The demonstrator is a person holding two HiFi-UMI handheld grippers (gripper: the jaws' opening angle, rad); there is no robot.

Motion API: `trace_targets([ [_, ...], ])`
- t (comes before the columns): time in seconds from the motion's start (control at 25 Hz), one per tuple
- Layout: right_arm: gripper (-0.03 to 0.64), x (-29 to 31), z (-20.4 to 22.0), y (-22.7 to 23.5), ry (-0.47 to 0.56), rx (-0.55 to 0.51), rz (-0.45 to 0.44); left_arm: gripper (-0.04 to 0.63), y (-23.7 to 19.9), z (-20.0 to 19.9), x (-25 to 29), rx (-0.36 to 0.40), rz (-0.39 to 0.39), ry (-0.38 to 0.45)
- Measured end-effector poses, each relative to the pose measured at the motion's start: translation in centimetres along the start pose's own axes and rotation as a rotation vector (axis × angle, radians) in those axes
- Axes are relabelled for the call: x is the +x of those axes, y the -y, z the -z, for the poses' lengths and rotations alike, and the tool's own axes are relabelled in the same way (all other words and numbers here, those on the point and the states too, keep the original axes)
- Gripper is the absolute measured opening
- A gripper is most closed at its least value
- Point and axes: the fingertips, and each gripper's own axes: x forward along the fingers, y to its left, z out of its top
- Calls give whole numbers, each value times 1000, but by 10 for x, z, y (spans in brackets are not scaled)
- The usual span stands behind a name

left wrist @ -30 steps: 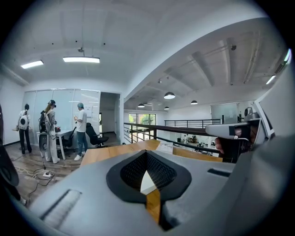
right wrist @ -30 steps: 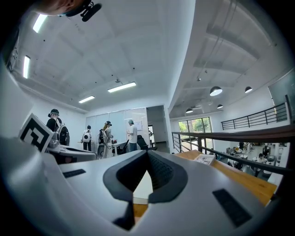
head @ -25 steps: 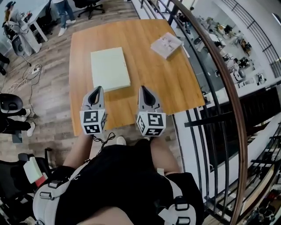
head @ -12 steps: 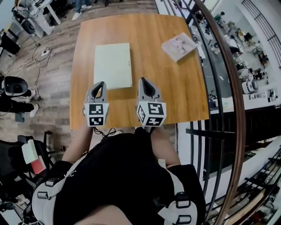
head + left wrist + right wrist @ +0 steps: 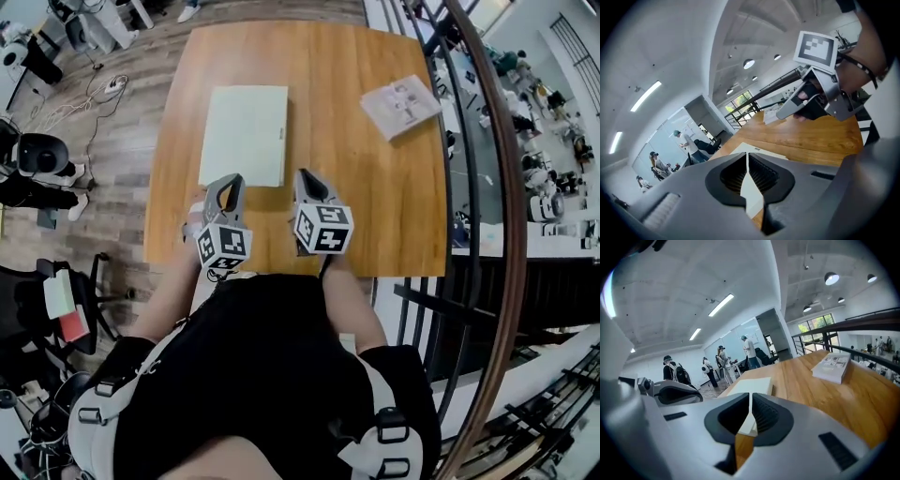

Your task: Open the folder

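— Wood everywhere, wasn't it? What was the table (image 5: 375, 187) like?

— Squarish, smooth, with a warm orange grain running away from the person. It stood on a floor (image 5: 122, 159) of grey-brown planks. A dark metal railing (image 5: 503, 187) with a curved wooden handrail ran along its right side.

— And the folder?

— The folder (image 5: 244, 134) lay flat and closed on the table's left half. It was a thin, pale, matte rectangle with square corners.

— Anything else on top?

— A booklet (image 5: 401, 106), thicker, with a printed cover, lay near the far right corner, well apart from the folder. The print was too small to read.

— The grippers?

— Grey moulded plastic, each carrying a cube of black-and-white markers. The left gripper (image 5: 231, 181) was clenched, its ribbed pads together and nothing between them. The right gripper (image 5: 306, 176) was clenched and empty too. They sat side by side over the table's near part.

— What couldn't you make out?

— From the head view the left tip overlapped the folder's near edge, and I couldn't tell whether it touched. The cubes and the person's body covered the near table edge. The people (image 5: 749, 351) far behind were small and soft.
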Motion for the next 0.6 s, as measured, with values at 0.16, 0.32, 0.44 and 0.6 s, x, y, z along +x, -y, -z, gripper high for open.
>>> trace_targets([
  [0.16, 22, 21, 21, 11, -91, 69, -64, 33, 19, 15, 18, 27, 42, -68],
  [0.32, 56, 46, 36, 17, -163, 149, -125, 133, 30, 30, 35, 14, 99, -131],
  [0.44, 63, 62, 51, 21, -210, 194, -156, 162, 41, 42, 45, 45, 142, -177],
  [0.6, 72, 79, 69, 21, -259, 267, -199, 208, 57, 60, 60, 84, 208, -239],
])
